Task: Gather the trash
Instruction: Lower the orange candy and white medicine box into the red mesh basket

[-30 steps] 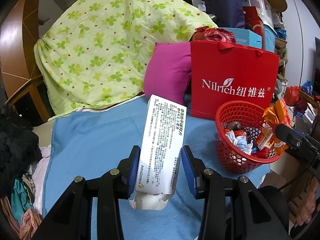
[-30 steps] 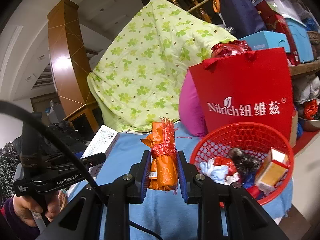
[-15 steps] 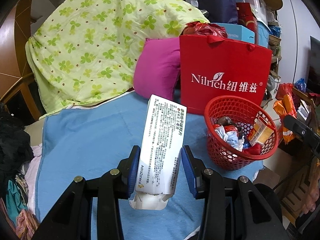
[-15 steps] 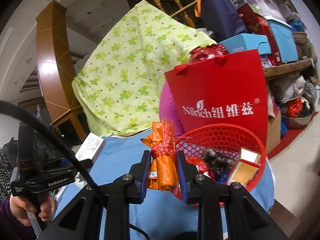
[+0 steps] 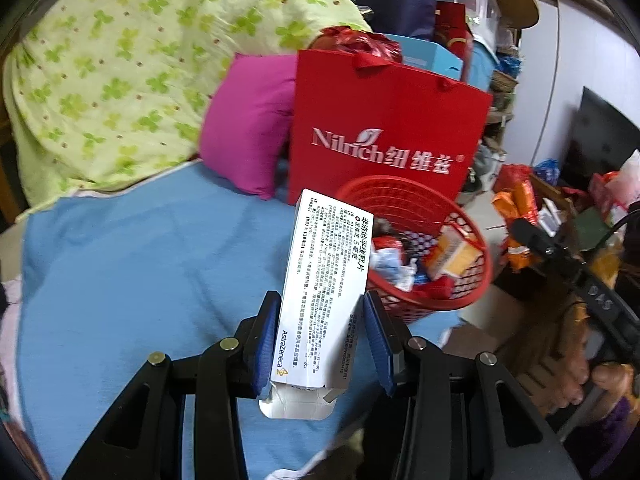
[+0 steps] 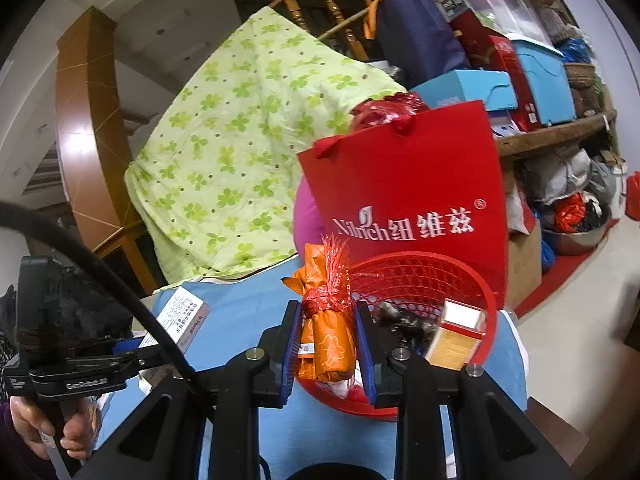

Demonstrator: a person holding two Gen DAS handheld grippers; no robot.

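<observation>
Where trash fills it, red basket (image 5: 472, 300) sits.

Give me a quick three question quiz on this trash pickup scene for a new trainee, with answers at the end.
1. What does the left gripper hold?
2. True or false: the right gripper is shut on an orange wrapped packet.
3. The red basket stands in front of: A) the pink pillow B) the red paper bag C) the green quilt

Key: 1. a white medicine box; 2. true; 3. B
</observation>
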